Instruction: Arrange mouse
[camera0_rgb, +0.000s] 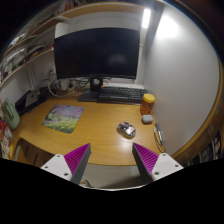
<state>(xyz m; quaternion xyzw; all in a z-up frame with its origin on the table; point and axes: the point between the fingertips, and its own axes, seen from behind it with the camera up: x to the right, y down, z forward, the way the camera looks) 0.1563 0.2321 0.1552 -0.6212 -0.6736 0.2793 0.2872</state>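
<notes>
A small grey and silver mouse (126, 129) lies on the wooden desk (95, 125), beyond my fingers and slightly right of the middle. A patterned mouse mat (63, 117) lies on the left part of the desk. My gripper (112, 160) is open and empty, its two magenta pads (77, 157) spread wide above the desk's near edge. Nothing stands between the fingers.
A dark monitor (97, 52) stands at the back with a black keyboard (120, 94) in front of it. An orange cup (148, 102) and a small white object (147, 119) sit right of the mouse. Shelves line the left wall; a white wall bounds the right.
</notes>
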